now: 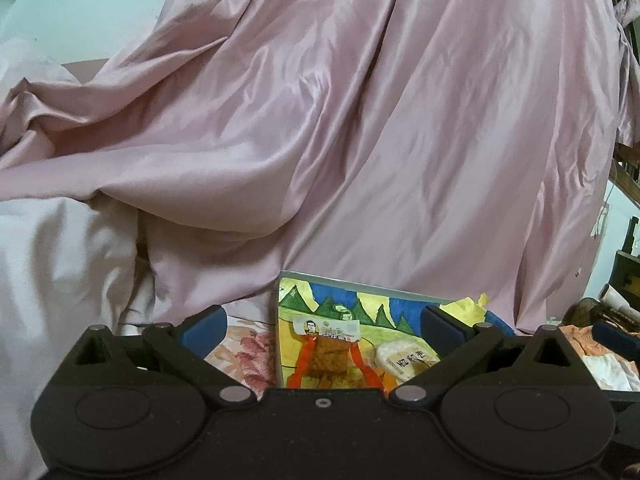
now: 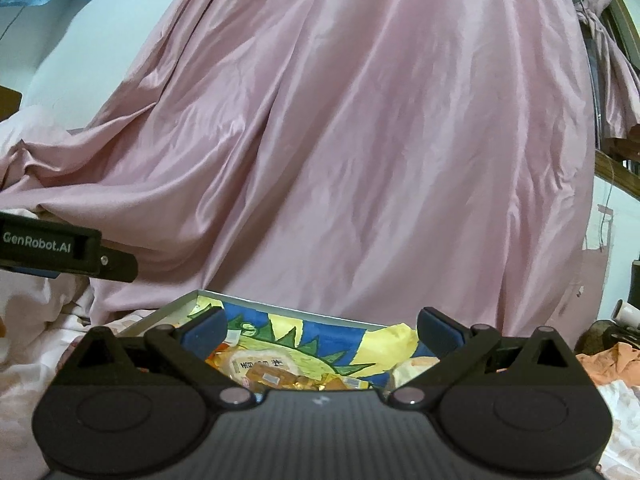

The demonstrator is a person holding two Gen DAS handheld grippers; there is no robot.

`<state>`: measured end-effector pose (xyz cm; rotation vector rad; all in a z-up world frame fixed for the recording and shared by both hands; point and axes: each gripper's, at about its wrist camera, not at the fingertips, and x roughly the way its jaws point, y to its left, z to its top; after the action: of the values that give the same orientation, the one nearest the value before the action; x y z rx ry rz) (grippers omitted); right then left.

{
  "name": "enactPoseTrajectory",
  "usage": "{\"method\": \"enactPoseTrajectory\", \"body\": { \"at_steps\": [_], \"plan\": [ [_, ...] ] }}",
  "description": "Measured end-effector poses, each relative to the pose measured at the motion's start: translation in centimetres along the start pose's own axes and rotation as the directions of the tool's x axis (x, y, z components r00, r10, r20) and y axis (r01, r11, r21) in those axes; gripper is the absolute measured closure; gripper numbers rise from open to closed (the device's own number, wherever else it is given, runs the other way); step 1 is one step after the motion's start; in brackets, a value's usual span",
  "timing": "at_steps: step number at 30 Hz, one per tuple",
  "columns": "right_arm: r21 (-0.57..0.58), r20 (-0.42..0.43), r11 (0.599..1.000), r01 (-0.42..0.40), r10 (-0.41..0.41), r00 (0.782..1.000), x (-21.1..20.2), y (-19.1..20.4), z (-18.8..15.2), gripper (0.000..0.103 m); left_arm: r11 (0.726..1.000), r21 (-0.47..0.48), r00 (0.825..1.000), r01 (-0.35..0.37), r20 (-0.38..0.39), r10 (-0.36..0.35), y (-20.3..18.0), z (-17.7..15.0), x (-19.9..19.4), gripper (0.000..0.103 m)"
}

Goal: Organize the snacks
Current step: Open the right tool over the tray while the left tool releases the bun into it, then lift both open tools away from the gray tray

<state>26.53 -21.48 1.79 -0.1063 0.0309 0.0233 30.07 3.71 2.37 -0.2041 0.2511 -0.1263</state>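
Note:
A flat tray (image 1: 292, 276) lined with a coloured drawing lies on the bed, low in both views. In the left wrist view an orange-and-brown snack packet (image 1: 328, 354) and a pale round wrapped cake (image 1: 404, 356) rest on it. My left gripper (image 1: 324, 322) hovers open over them, holding nothing. In the right wrist view the tray (image 2: 176, 304) carries a round wrapped cake (image 2: 256, 362) and several small golden-wrapped snacks (image 2: 276, 380). A yellow wrapper (image 2: 392, 340) lies at its far right. My right gripper (image 2: 320, 326) is open above these, empty.
A large pink satin curtain (image 1: 360, 120) hangs right behind the tray and fills most of both views. White floral bedding (image 1: 60, 280) lies to the left. Orange cloth (image 2: 612, 360) and clutter sit at the right. The left gripper's body (image 2: 52, 248) shows at the right view's left edge.

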Motion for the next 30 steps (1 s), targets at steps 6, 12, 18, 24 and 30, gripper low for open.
{"method": "enactPoseTrajectory", "body": {
  "at_steps": [6, 12, 18, 24, 30],
  "plan": [
    [0.005, 0.002, 1.0, 0.01, -0.01, 1.0, -2.8, -0.9, 0.6, 0.0, 1.0, 0.016, 1.0, -0.01, 0.008, 0.009, 0.0, 0.1, -2.4, 0.001],
    [0.02, -0.019, 1.0, 0.014, -0.014, 1.0, -5.7, -1.7, 0.7, 0.0, 0.999, 0.023, 1.0, -0.028, -0.002, 0.028, 0.2, -0.3, -4.9, 0.001],
    [0.023, -0.06, 1.0, 0.003, -0.002, 0.998, -8.2, -1.9, 0.6, 0.0, 0.999, 0.003, 0.998, -0.05, -0.039, 0.05, 0.4, -1.2, -7.8, 0.001],
    [0.02, -0.124, 0.999, -0.024, 0.027, 0.992, -10.5, -1.5, 0.1, 0.0, 0.996, -0.015, 0.989, -0.085, -0.126, 0.082, 0.6, -2.9, -10.4, 0.001],
    [0.029, -0.192, 0.999, -0.04, 0.045, 0.98, -12.6, -1.5, -0.7, 0.0, 0.994, -0.02, 0.974, -0.107, -0.205, 0.101, 0.5, -4.5, -12.2, 0.001]
  ]
}}
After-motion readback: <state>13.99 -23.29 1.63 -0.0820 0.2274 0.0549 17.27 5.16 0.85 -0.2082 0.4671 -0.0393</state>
